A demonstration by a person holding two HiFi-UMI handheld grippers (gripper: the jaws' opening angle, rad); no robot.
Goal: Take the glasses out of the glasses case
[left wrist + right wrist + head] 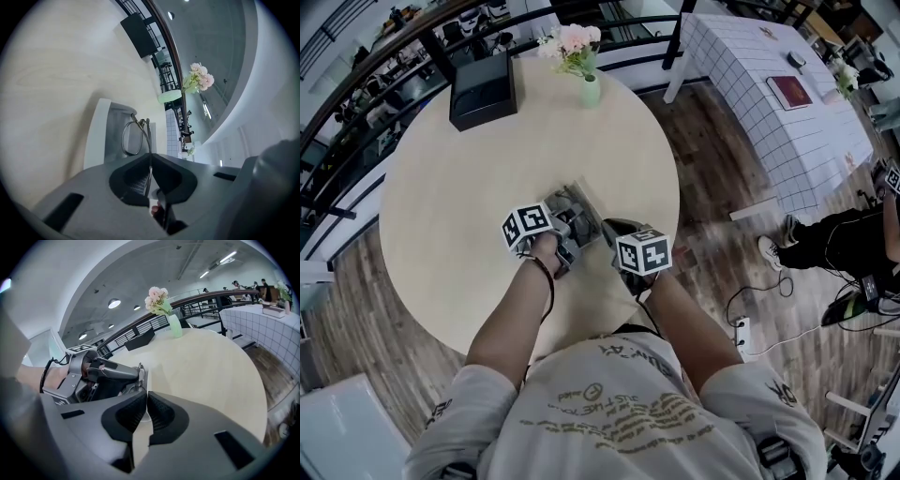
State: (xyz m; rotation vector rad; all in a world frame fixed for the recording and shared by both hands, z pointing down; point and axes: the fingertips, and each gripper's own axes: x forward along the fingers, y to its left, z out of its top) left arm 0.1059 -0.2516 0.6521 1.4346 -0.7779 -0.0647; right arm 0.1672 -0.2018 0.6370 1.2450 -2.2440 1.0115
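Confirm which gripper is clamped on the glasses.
The left gripper: its jaws pinch the thin metal frame of the glasses. The right gripper is instead shut on the edge of the white glasses case.

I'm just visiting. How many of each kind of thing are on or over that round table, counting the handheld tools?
black box: 1
green vase of pink flowers: 1
glasses case: 1
glasses: 1
grippers, left gripper and right gripper: 2
Total: 6

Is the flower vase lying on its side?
No, the green vase stands upright near the far edge of the table, with pink flowers sticking out of its top.
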